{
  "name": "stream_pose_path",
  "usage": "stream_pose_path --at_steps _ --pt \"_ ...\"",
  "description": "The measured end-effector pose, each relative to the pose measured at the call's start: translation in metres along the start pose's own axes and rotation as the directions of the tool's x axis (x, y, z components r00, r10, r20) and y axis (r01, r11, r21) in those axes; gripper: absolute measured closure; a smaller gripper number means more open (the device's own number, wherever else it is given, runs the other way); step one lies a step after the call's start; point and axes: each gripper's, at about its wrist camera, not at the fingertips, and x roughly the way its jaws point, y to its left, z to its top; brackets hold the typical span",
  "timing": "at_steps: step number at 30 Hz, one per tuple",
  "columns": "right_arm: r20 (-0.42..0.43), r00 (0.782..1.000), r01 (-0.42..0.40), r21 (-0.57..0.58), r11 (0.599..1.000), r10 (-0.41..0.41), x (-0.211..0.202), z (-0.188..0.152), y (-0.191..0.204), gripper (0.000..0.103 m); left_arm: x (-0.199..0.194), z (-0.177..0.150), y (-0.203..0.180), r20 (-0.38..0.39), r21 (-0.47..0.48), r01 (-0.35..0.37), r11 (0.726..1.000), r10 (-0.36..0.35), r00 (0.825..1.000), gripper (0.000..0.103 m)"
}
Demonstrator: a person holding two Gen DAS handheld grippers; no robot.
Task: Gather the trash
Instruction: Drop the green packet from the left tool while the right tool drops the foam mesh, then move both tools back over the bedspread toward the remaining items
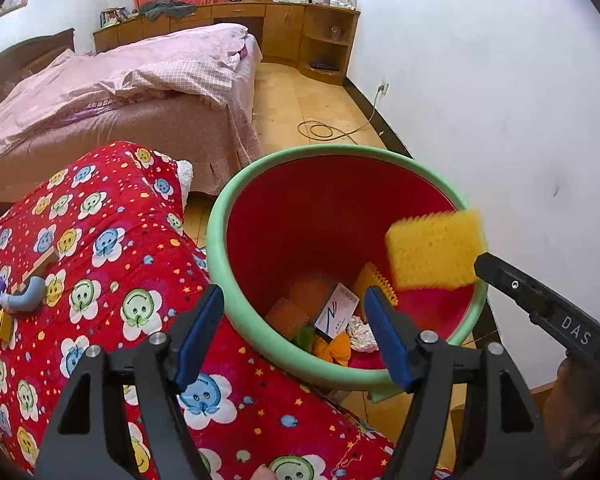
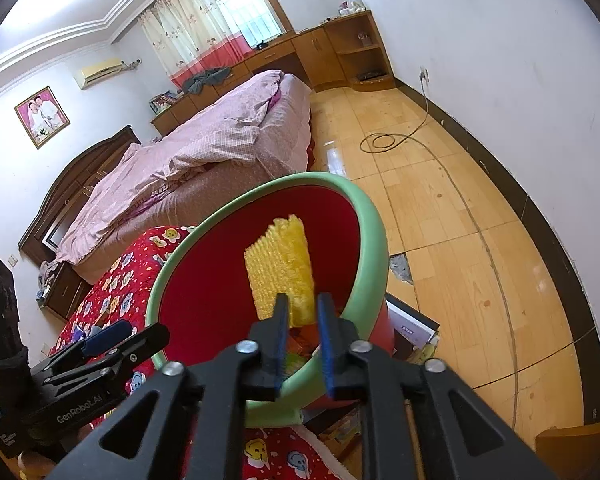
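Yellow sponge (image 2: 280,268) is hanging over the mouth of the red bin (image 1: 400,160), clamped at its near end by my right gripper (image 2: 302,332). I am judging the release best done once it is centred inside the green rim, well clear of the far edge. My left gripper (image 1: 296,340) is standing spread and empty beside the bin's near rim, over the red quilt (image 1: 112,240). The bin is holding orange blocks, a printed card (image 1: 336,312) and crumpled foil (image 1: 360,332).
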Motion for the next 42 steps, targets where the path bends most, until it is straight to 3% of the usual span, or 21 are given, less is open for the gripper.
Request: stream_pose_path --at_steps 4,13,21,32,42 --pt "0.009 1.000 -0.006 0.004 1.000 0.006 -0.003 0.000 0.001 0.068 -0.004 -0.001 0.006 0.003 -0.019 -0.002 1.000 0.002 1.000 0.031" --pt "0.022 0.999 -0.037 -0.016 0.999 0.038 -0.011 -0.002 0.015 0.059 -0.027 -0.008 0.030 0.025 -0.087 -0.014 0.996 0.016 1.000 0.031" --pt "0.015 0.996 -0.089 -0.062 0.994 0.091 -0.013 -0.006 0.048 0.051 -0.052 -0.013 0.068 0.058 -0.149 -0.069 0.986 0.078 0.995 0.031" --pt "-0.031 0.991 -0.136 -0.136 0.981 0.133 0.004 -0.008 0.101 0.045 -0.083 -0.012 0.152 0.077 -0.254 -0.190 0.948 0.216 0.973 0.031" --pt "-0.085 0.981 -0.191 -0.204 0.960 0.177 0.029 -0.011 0.156 0.042 -0.098 -0.018 0.226 0.052 -0.341 -0.280 0.897 0.316 0.947 0.031"
